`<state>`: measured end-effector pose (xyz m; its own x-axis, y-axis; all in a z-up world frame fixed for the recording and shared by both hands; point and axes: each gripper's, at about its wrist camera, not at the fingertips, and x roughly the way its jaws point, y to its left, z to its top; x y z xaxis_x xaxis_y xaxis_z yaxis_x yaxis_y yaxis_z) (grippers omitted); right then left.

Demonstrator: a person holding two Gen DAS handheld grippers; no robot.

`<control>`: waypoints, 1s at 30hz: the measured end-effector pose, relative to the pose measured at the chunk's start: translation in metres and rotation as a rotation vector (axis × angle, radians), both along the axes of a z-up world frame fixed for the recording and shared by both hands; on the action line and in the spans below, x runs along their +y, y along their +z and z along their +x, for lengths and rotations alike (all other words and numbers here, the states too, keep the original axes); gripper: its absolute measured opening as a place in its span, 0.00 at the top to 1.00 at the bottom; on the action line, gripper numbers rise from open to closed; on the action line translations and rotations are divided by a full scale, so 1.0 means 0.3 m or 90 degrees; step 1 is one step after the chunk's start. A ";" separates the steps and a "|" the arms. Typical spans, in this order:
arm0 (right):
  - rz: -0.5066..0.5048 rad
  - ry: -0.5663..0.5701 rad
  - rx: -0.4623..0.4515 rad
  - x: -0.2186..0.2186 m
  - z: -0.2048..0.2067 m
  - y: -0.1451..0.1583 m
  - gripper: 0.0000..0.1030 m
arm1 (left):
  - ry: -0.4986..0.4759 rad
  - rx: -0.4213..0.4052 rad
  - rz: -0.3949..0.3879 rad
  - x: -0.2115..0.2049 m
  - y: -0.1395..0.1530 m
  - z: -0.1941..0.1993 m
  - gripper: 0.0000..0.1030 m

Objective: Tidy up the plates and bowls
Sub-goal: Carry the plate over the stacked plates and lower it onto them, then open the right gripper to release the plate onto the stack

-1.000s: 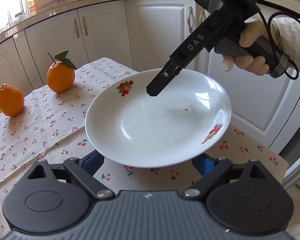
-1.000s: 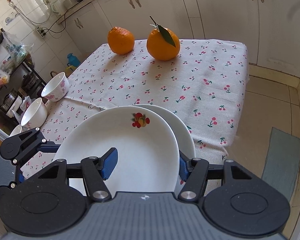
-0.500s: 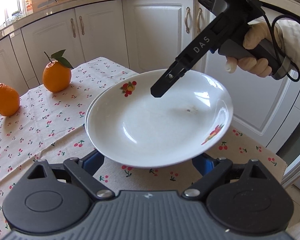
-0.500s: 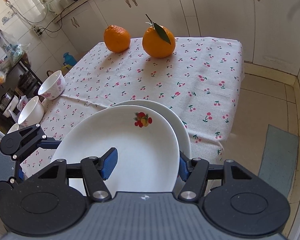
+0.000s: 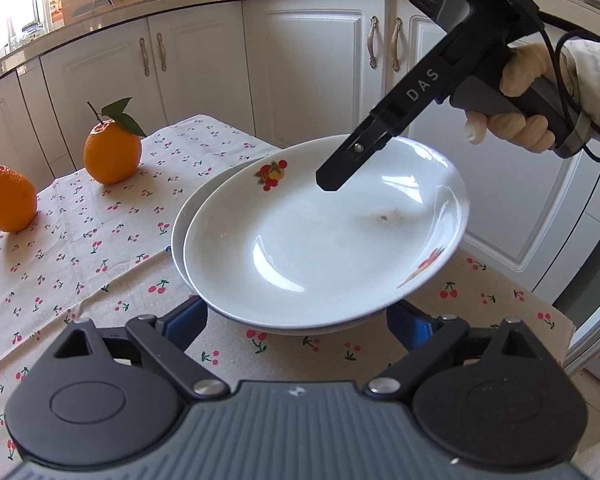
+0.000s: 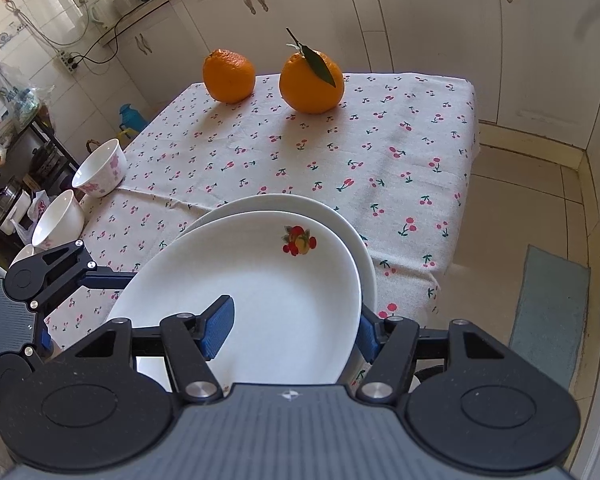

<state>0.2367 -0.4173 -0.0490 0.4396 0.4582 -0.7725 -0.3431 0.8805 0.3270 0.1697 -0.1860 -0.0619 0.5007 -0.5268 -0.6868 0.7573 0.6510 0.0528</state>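
**Top plate pinched by the rim over a second plate, near corner of the surface**

- Right hand-held gripper (image 6: 288,330): narrow, one blue pad inside the top plate (image 6: 260,292) and the other outside its rim. The jaws have just been opening a little, with the rim between them; the pads look to be in contact with it. Rim pinch fits a shallow dish: nothing else to catch hold of.
- Top plate sits tilted, over the lower plate (image 6: 360,248) and shifted off centre, so a crescent of the lower rim shows on the far side. Probably being set down to stack; whether it fully rests on the lower one I cannot tell.
- Left hand-held gripper (image 5: 300,324): wide, jaws just been opening further. Pads flank the near edge of the two plates, partly hidden under it; no contact visible. Reads as steadying or letting go.
- Both plates lie at the near corner of the surface (image 6: 420,128), close to its edge: a slip risk.
- Plates hold no food; a small brown smudge (image 5: 386,218) marks the top one.
- Two bowls (image 6: 100,170) stand along the left edge; what is in them is out of sight.
- Two oranges (image 6: 312,82) at the far edge.
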 end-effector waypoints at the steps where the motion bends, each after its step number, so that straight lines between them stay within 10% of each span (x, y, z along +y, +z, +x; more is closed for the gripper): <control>1: 0.000 -0.001 -0.001 -0.002 -0.002 0.002 0.33 | -0.001 -0.001 0.000 0.001 -0.001 0.000 0.06; 30: -0.072 -0.016 -0.003 0.031 -0.041 0.037 0.30 | -0.003 -0.005 -0.016 0.016 0.007 -0.001 0.05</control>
